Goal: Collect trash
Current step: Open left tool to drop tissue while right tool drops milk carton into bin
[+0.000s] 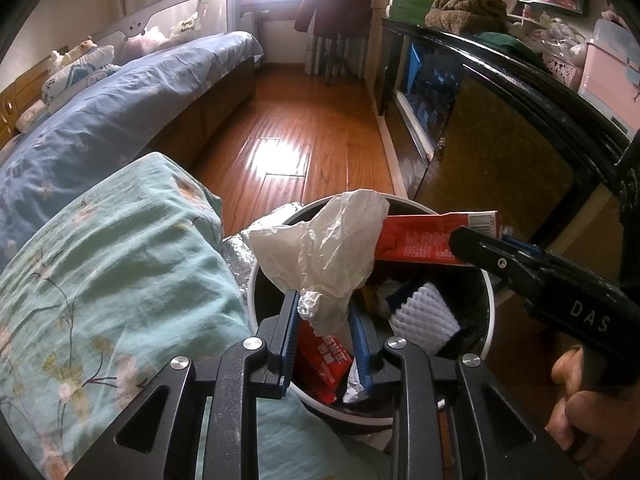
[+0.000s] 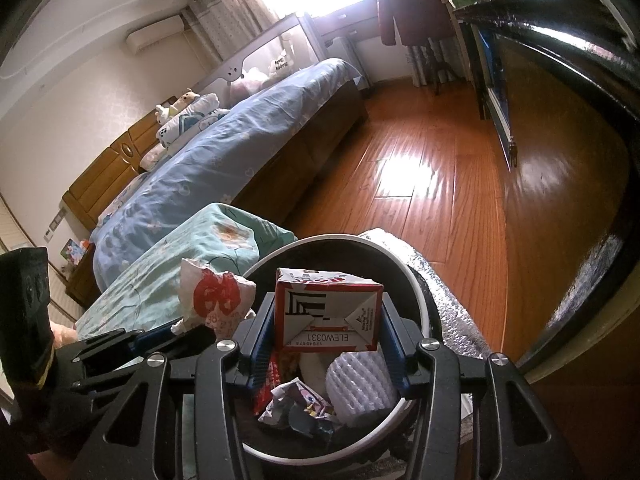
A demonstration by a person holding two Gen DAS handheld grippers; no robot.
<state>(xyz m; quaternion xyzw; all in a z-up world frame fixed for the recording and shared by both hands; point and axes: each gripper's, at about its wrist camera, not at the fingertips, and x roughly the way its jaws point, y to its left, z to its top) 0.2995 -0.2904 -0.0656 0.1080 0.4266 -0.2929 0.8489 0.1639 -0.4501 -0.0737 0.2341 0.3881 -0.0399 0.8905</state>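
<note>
We hold both pieces of trash right over the bin (image 1: 486, 280) so each can drop straight in: our left gripper (image 1: 324, 320) is pinched narrow on a crumpled bag (image 1: 340, 240), and our right gripper (image 2: 326, 320) clamps a red carton (image 2: 328, 308) at mid width. Below lie a wrapper (image 1: 324, 360) and foam net (image 2: 360, 384). A quilt (image 1: 120, 260) crowds the rim, with the bed (image 2: 224, 152) and floor (image 1: 280, 128) beyond.

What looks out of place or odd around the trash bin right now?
Nothing is spilled. The bin is nearly full. The left claw pinches a crumpled plastic bag above it; the right claw holds a red carton over it.
</note>
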